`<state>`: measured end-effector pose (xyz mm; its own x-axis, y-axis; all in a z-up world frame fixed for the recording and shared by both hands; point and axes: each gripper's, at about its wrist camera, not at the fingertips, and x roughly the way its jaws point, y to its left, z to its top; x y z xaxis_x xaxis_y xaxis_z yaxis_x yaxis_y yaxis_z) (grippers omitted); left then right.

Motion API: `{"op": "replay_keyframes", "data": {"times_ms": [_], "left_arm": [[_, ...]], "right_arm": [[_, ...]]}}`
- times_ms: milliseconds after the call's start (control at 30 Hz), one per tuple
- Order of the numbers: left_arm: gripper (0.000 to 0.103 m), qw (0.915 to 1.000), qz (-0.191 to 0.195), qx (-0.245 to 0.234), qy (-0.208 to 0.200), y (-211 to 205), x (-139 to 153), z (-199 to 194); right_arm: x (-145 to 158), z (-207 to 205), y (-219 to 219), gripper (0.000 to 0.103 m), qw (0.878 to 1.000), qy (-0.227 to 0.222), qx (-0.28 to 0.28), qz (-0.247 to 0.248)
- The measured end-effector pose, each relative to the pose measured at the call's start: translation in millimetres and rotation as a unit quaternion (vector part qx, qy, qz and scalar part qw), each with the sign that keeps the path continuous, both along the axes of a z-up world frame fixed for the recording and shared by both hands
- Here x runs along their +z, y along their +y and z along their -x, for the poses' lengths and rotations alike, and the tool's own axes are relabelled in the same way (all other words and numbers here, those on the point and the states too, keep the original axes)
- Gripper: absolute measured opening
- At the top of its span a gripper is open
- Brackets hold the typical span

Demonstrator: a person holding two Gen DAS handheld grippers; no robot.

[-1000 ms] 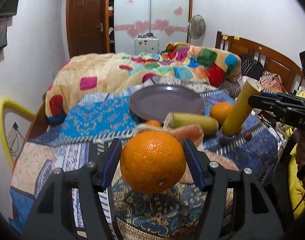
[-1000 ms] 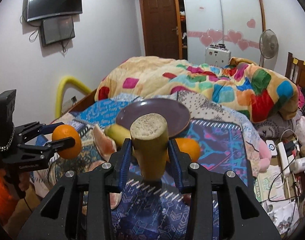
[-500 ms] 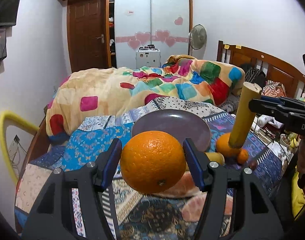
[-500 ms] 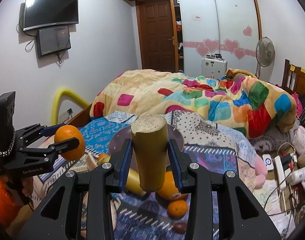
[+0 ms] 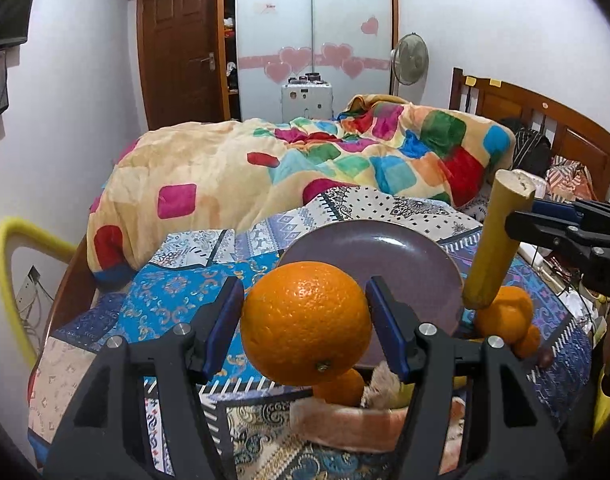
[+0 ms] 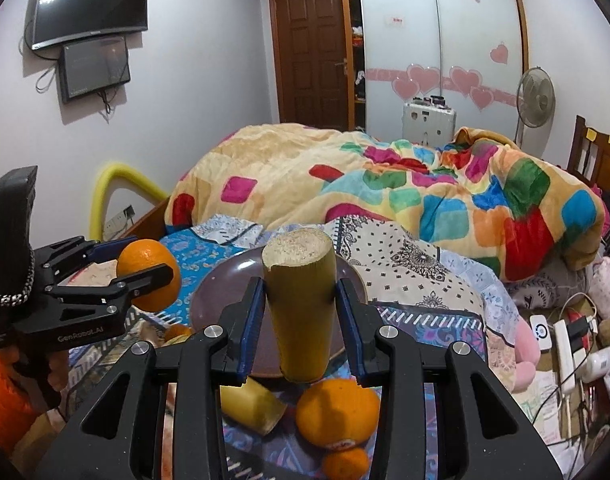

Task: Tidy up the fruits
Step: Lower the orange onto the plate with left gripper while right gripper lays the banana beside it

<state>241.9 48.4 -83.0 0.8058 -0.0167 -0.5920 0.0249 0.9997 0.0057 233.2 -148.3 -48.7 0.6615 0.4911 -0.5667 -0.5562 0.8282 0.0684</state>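
Note:
My left gripper (image 5: 305,322) is shut on a large orange (image 5: 305,320), held above the bed near the purple plate (image 5: 385,256). It also shows in the right wrist view (image 6: 149,276). My right gripper (image 6: 301,316) is shut on a yellow-green sugarcane piece (image 6: 301,300), held upright over the near edge of the plate (image 6: 225,300); the piece also shows in the left wrist view (image 5: 493,240). On the patchwork sheet lie another cane piece (image 6: 253,404), a large orange (image 6: 337,412) and a small orange (image 6: 345,462).
A bunched colourful quilt (image 5: 305,172) lies beyond the plate. A peach plush item (image 5: 345,424) and a small orange (image 5: 341,388) sit under my left gripper. A wooden headboard (image 5: 545,120) is at right; cables and chargers (image 6: 565,340) lie beside the bed.
Both grippers have risen and tilted up with their fruit still held. The plate and loose fruit now sit lower in both views.

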Motion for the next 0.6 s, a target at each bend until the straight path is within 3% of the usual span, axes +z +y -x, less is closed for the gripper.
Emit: {"op": "replay_keyframes", "data": {"times_ms": [300, 600], "left_arm": [[0.063, 0.9992, 0.009, -0.002, 0.038, 2.1, -18.1, -36.4], [0.062, 0.9979, -0.003, -0.004, 0.065, -2.8, -28.1, -62.2]], "right_arm": [[-19.6, -32.8, 16.5, 0.033, 0.999, 0.042, 0.006, 0.015], [-22.7, -57.7, 33.1, 0.033, 0.999, 0.045, 0.002, 0.024]]}}
